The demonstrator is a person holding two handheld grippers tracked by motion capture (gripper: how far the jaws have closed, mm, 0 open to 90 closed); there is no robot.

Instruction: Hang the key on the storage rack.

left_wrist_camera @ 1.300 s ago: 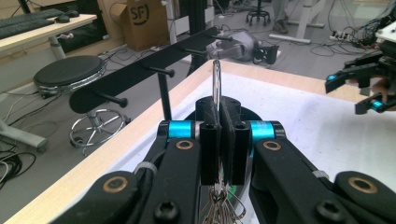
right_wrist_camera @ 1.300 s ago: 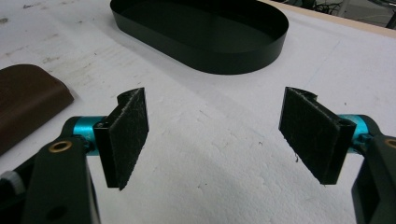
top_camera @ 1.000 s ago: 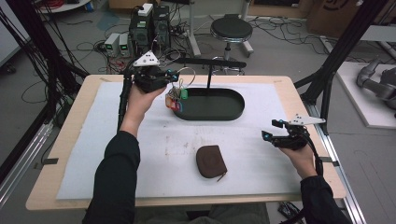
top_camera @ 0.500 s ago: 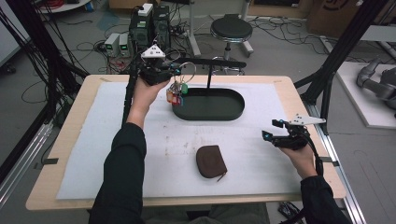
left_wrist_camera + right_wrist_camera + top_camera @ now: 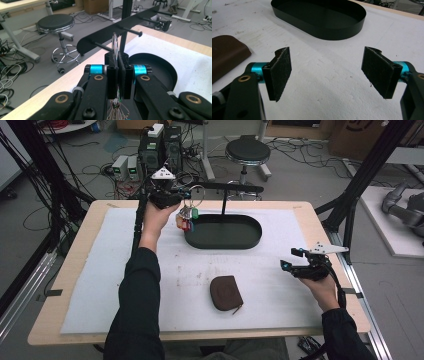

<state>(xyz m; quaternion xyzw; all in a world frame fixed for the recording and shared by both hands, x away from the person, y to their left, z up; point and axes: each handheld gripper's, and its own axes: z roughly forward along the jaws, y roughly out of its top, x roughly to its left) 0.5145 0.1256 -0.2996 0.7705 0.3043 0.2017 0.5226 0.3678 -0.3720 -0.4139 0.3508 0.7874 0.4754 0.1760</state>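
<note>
My left gripper (image 5: 186, 197) is shut on a metal key ring (image 5: 196, 194) with keys and coloured tags (image 5: 186, 217) hanging below it. It hovers above the left end of the black oval tray (image 5: 222, 242). In the left gripper view the ring (image 5: 115, 41) stands upright between the closed pads (image 5: 117, 58), just in front of a peg (image 5: 100, 46) of the black hook rack (image 5: 112, 35). My right gripper (image 5: 290, 258) is open over the white mat at the right, with nothing between its pads (image 5: 279, 70).
The rack's bar (image 5: 230, 186) stands on a post rising from the tray's far side. A brown zip pouch (image 5: 226, 292) lies on the mat in front of the tray, left of my right gripper. A stool (image 5: 247, 151) and cables lie beyond the table.
My left gripper has carried the keys a little farther from the person, toward the rack's left end. The right gripper has stayed still.
</note>
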